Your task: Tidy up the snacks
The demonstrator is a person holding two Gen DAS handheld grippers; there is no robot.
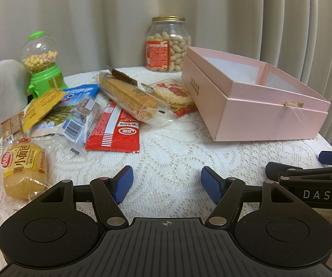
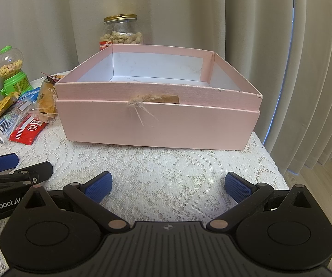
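While the lace-covered bench (image 2: 166, 161) carries an open, empty pink cardboard box (image 2: 159, 122) at its right edge, a glass peanut jar (image 1: 168, 43) stands at the far edge and wrapped snacks (image 1: 113, 129) crowd the left. Both the left hand-held gripper (image 1: 167, 184), its neighbour marked "DAS", and the right hand-held gripper (image 2: 168, 185) gape wide, holding nothing.

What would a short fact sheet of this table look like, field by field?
surface: table with white lace cloth
container: pink box, open, nothing visible inside
loose snacks: pile of packets left of the box, plus a small bread bun packet nearer the camera
behind: peanut jar, gold lid on
far left: green candy dispenser
left gripper: open, holding nothing
right gripper: open, holding nothing
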